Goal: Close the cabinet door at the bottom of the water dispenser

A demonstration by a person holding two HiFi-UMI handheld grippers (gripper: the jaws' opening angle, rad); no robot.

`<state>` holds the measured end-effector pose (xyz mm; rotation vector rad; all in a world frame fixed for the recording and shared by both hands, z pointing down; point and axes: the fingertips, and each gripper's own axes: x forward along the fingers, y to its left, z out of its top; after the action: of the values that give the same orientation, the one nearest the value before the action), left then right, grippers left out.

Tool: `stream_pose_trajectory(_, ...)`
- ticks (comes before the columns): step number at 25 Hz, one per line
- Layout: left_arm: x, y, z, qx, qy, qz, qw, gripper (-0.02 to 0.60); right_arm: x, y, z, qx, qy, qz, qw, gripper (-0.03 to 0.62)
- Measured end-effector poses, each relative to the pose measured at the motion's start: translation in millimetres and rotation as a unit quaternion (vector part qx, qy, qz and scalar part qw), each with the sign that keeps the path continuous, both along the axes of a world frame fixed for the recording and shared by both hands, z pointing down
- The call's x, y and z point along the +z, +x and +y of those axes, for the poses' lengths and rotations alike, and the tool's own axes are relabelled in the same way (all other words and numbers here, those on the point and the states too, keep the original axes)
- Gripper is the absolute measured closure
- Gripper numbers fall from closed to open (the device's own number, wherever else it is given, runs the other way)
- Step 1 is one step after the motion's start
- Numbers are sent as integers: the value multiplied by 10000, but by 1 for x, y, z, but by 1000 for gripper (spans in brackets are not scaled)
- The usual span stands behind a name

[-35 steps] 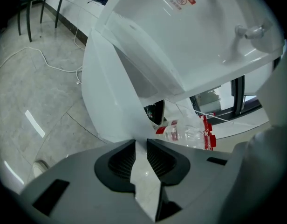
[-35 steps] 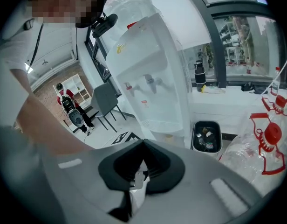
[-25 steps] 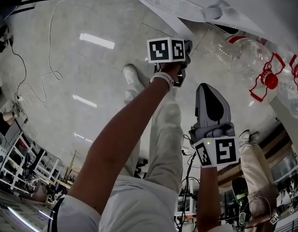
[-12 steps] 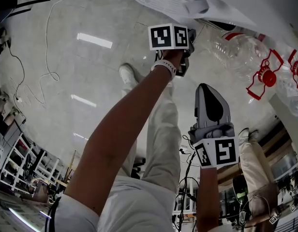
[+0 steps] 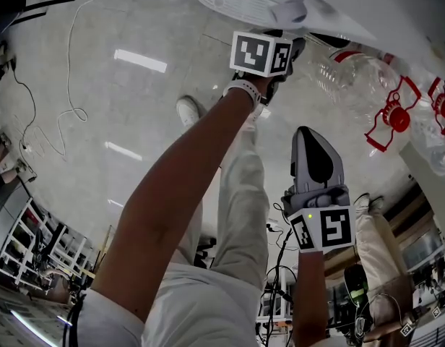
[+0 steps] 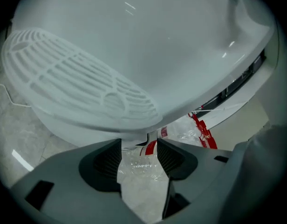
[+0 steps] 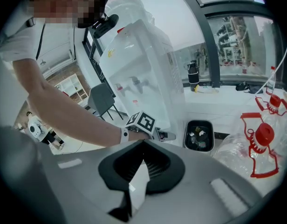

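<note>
The white water dispenser (image 7: 143, 73) stands by the window; its underside (image 5: 309, 6) fills the top of the head view. My left gripper (image 5: 291, 45) reaches to its lower front, also visible as the left gripper (image 7: 167, 136) from the right gripper view. Up close, the drip grille (image 6: 78, 78) and white body loom over the left gripper (image 6: 139, 153). Its jaws are opening, apart, with nothing pressed between the pads. A dark slit (image 6: 236, 83) runs along the white panel; how the door stands I cannot tell. My right gripper (image 5: 314, 139) hangs back, shut and empty.
Clear plastic bottles with red handles (image 5: 367, 78) lie beside the dispenser on the right. A black bin (image 7: 198, 135) with bits inside stands next to its base. A white cable (image 5: 63, 114) loops over the tiled floor at the left. The person's shoe (image 5: 186, 110) is below.
The left gripper has moved up and to the right in the head view, closer under the dispenser, and its marker cube has rolled. The right gripper has stayed where it was.
</note>
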<state>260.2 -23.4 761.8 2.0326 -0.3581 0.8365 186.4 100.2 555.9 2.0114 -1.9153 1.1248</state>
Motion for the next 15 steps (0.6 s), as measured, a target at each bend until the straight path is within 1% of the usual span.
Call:
stream_pose_trajectory(3, -4, 5, -2, 336, 267, 50, 9991, 341, -1, -1, -2, -15, 1, 3, 10000, 584)
stream_pose_trajectory(6, -7, 6, -2, 556, 368, 60, 9978, 328, -2, -1, -4, -26, 8, 22, 10000, 584)
stream_pose_trajectory(11, -7, -10, 12, 834, 287, -111, 9960, 328, -10, -1, -7, 4, 22, 79, 10000, 583)
stream_pose_trajectory(13, -8, -21, 22, 1030, 152, -185, 9944, 333, -16, -3, -9, 21, 47, 103, 9999, 584)
stream_pose_trajectory(14, -10, -26, 28, 1100, 71, -199, 9937, 342, -20, -4, -10, 32, 64, 115, 9999, 584)
stream_pose_trajectory(15, -12, -32, 31, 1127, 34, -211, 9934, 384, -23, -4, -11, 45, 81, 129, 9999, 584)
